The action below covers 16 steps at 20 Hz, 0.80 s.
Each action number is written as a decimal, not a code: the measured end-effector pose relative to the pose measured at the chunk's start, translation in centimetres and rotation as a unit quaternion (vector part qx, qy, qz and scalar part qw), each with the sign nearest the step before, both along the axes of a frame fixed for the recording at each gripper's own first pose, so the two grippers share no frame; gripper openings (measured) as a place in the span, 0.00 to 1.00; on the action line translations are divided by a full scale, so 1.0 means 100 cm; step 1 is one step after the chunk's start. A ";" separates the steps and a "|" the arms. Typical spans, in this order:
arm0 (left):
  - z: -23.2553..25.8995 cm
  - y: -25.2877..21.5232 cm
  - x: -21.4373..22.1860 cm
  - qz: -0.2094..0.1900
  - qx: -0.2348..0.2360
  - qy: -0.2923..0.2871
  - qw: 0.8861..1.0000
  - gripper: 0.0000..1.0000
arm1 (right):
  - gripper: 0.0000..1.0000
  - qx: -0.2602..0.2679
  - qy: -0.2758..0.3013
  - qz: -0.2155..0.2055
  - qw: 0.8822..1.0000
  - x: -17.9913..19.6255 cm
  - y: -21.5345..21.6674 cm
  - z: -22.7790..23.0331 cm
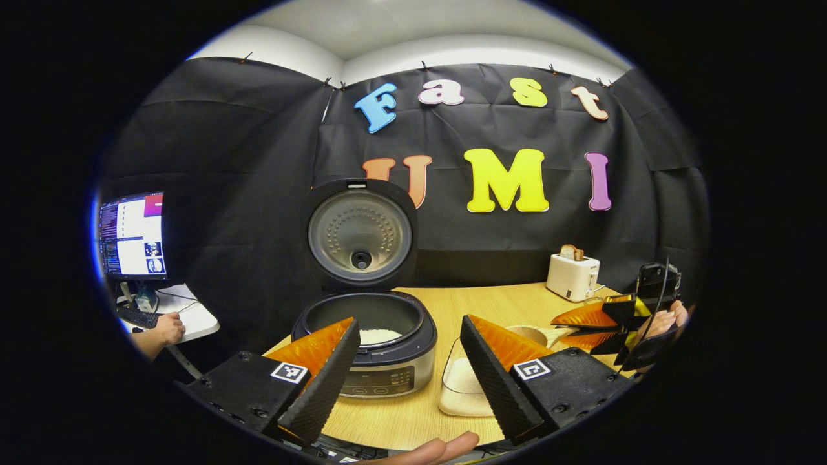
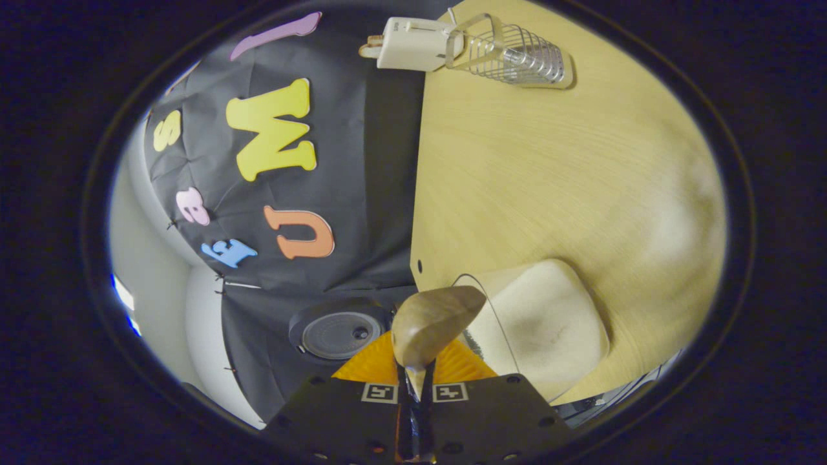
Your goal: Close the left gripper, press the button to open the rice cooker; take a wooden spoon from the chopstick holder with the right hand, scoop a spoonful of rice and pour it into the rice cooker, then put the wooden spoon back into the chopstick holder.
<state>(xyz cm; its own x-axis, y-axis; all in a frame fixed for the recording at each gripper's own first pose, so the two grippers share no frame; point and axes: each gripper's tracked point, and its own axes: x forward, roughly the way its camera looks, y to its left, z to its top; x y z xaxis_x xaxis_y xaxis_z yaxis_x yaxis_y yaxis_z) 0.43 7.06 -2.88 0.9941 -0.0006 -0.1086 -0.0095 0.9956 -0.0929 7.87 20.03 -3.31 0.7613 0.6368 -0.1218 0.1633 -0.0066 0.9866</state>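
Wooden table [image 1: 504, 303] bears open rice cooker [image 1: 365, 336], toaster [image 1: 572, 276]

A lab recording booth: black cloth wall [image 1: 258, 194], wooden table [image 1: 465, 310], toaster [image 1: 572, 276], monitor desk [image 1: 132, 236].

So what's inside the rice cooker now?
The rice cooker stands open, with a small heap of white rice in its dark pot. The left claw and the pot's front wall cover the rest of the bottom.
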 end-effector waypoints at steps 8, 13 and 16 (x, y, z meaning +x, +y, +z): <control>-0.011 0.033 -0.004 0.018 0.000 0.004 1.000 0.99 | 0.05 -0.037 -0.046 -0.012 0.998 0.014 0.012 0.063; -0.020 0.047 -0.003 0.027 0.012 0.013 0.999 0.99 | 0.05 -0.068 -0.067 -0.016 0.995 0.032 0.042 0.105; -0.026 0.054 -0.004 0.029 0.014 0.019 0.999 1.00 | 0.05 -0.106 -0.089 -0.012 0.990 0.040 0.073 0.129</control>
<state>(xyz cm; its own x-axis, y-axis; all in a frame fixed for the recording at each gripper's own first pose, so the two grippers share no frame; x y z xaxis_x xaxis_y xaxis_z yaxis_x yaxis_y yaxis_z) 0.00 12.47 -5.49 0.9876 0.0613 -0.1448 -0.0710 0.9955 -0.0631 11.85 27.29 9.56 0.7976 0.5923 -0.1143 -0.0101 0.2025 0.9792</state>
